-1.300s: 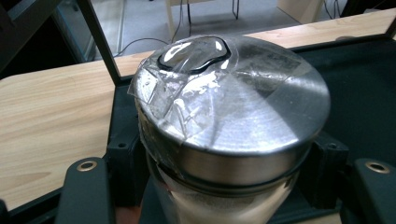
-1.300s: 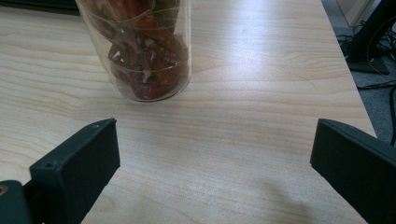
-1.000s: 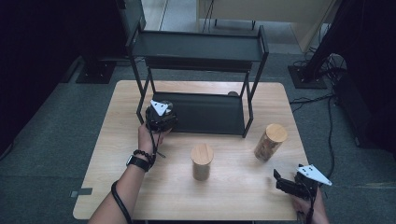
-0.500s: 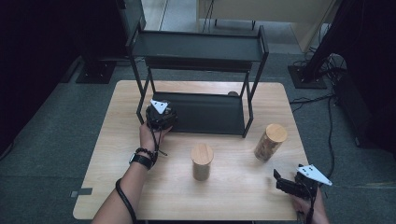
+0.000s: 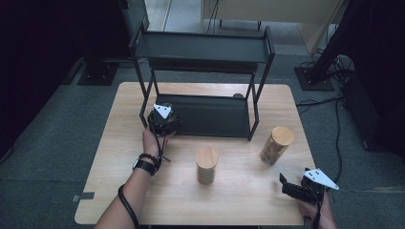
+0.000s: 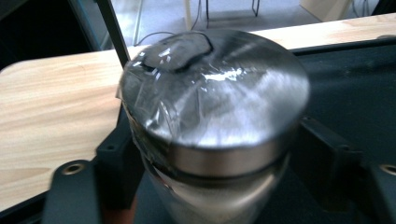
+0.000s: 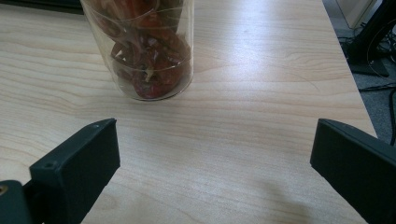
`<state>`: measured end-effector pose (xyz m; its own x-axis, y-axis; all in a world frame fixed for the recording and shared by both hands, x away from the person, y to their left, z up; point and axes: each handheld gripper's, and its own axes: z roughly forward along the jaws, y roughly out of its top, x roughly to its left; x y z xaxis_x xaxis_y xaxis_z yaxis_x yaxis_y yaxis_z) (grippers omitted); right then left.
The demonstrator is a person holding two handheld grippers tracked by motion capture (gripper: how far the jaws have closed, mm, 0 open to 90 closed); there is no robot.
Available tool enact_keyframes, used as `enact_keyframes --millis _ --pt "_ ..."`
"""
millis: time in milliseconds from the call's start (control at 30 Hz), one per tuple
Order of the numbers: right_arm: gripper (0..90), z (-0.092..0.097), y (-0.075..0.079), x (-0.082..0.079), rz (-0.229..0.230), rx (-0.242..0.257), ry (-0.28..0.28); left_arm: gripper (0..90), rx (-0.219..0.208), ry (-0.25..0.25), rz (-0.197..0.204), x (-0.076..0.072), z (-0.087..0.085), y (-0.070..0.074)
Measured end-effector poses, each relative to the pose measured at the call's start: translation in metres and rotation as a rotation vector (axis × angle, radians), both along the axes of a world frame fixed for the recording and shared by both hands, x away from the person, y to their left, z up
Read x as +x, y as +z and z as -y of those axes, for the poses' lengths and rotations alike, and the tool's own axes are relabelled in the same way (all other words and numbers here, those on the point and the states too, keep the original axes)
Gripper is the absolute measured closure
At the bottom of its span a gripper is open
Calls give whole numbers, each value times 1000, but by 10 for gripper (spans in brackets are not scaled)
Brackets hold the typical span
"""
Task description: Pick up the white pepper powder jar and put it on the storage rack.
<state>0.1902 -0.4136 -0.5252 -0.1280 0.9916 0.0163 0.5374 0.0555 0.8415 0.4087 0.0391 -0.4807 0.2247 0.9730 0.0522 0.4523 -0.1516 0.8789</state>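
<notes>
1. The black shelf rack [image 5: 205, 52] occupies the far half of the wooden table [image 5: 110, 186]; its uprights narrow access to the lower tray.
2. Two wooden-lidded jars [image 5: 207, 165] [image 5: 276, 145] stand well apart mid-table, leaving a passable gap.
3. The near table edge and left side are unobstructed.

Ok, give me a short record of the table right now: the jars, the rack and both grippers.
left gripper: at the left end of the rack's lower shelf; jaws have just been opening, metal-lidded jar between them
metal-lidded jar: upright over the dark shelf
right gripper: open, holding nothing, near the table's right front corner
jar of red contents: upright on the table, ahead of the right gripper
wooden-lidded jar: upright, mid-table, untouched
rack: black, two shelves, at the back of the table
</notes>
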Motion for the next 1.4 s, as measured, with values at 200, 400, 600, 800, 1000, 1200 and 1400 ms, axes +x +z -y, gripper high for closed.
enact_keyframes --millis 200,400,600,800,1000,1200,1400 --pt "13 0 0 0 -2 -1 3 218 -21 -4 -7 -8 -3 -3" --pt "13 -1 0 0 -1 -4 2 218 -34 -18 -4 -15 -6 -3" --pt "13 -1 0 0 -3 -5 3 218 -65 -27 -8 -22 -12 -3" --pt "13 -1 0 0 -2 -5 1 217 -66 -27 -6 -26 -13 -6" --pt "13 -1 0 0 -3 -4 2 217 -77 -35 -13 -33 -15 -9" --pt "13 -1 0 1 -4 -6 4 191 -80 -60 -5 -43 -20 -9" --pt "13 -1 0 1 -4 -9 5 191 -82 -71 -6 -47 -25 -12"
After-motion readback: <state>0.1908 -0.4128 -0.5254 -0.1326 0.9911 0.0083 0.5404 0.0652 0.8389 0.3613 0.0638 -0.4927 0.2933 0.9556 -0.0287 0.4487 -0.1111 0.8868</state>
